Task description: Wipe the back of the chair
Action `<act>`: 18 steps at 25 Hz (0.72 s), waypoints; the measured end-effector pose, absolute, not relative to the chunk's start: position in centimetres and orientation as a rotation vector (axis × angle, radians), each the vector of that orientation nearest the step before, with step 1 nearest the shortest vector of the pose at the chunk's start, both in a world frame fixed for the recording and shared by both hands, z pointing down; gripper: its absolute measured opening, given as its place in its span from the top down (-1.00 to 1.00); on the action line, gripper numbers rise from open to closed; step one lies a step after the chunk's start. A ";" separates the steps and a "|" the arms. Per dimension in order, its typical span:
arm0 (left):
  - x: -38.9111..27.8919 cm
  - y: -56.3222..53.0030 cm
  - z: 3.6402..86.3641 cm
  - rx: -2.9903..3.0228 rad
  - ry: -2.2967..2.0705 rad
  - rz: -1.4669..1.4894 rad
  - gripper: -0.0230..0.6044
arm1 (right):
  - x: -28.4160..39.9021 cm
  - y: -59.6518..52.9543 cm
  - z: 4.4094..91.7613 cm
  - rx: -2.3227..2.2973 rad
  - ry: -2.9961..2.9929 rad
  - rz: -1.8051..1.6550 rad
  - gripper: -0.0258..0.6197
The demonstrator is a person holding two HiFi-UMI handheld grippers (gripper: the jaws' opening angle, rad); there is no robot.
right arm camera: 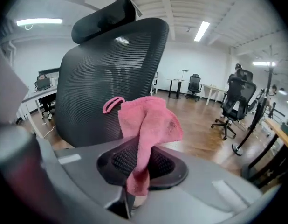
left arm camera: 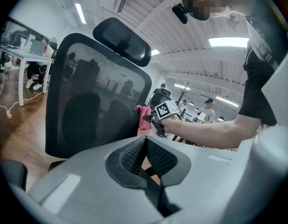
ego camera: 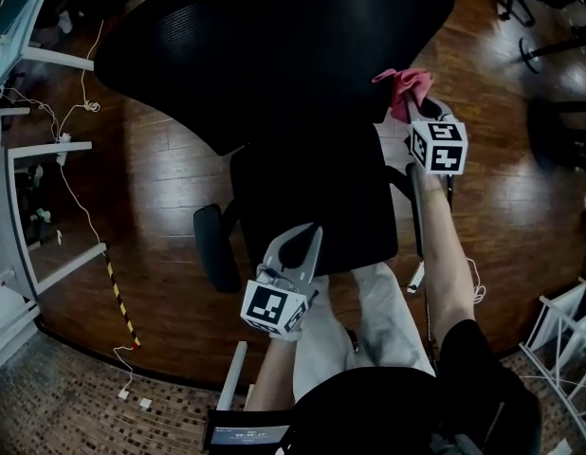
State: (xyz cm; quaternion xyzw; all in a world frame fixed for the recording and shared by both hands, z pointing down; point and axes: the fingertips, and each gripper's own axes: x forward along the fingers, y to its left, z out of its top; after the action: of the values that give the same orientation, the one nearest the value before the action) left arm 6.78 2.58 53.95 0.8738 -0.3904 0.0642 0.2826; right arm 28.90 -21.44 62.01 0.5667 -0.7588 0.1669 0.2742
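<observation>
The black mesh chair back (ego camera: pixel 274 45) fills the top of the head view, above its seat (ego camera: pixel 312 207). My right gripper (ego camera: pixel 413 110) is shut on a pink cloth (ego camera: pixel 404 85) at the back's right edge. In the right gripper view the cloth (right arm camera: pixel 146 125) bunches up out of the right gripper (right arm camera: pixel 139 167), close in front of the mesh back (right arm camera: pixel 102 83) and headrest (right arm camera: pixel 104 20). My left gripper (ego camera: pixel 298 245) hovers over the seat's front, shut and holding nothing. In its own view the left gripper (left arm camera: pixel 145 146) faces the chair back (left arm camera: pixel 97 101), the cloth (left arm camera: pixel 145 118) and the right gripper (left arm camera: pixel 156 121).
A white desk frame (ego camera: pixel 18 150) and loose cables (ego camera: pixel 75 188) lie at the left, with yellow-black tape (ego camera: pixel 120 301) on the wooden floor. Other chair bases (ego camera: pixel 549 55) stand at the top right, a white rack (ego camera: pixel 568 339) at the lower right. The person's trousers (ego camera: pixel 369 320) are near the seat.
</observation>
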 end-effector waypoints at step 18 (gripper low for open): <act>-3.1 3.9 54.9 2.309 -1.080 0.214 0.96 | 4.5 -19.7 63.0 1.202 -2.181 0.195 0.80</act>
State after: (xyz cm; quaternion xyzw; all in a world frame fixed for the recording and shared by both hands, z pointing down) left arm -3.06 3.94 54.91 0.8645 -0.4043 0.0802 0.2878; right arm 4.50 -19.66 63.04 0.4566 -0.8282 0.0741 0.3163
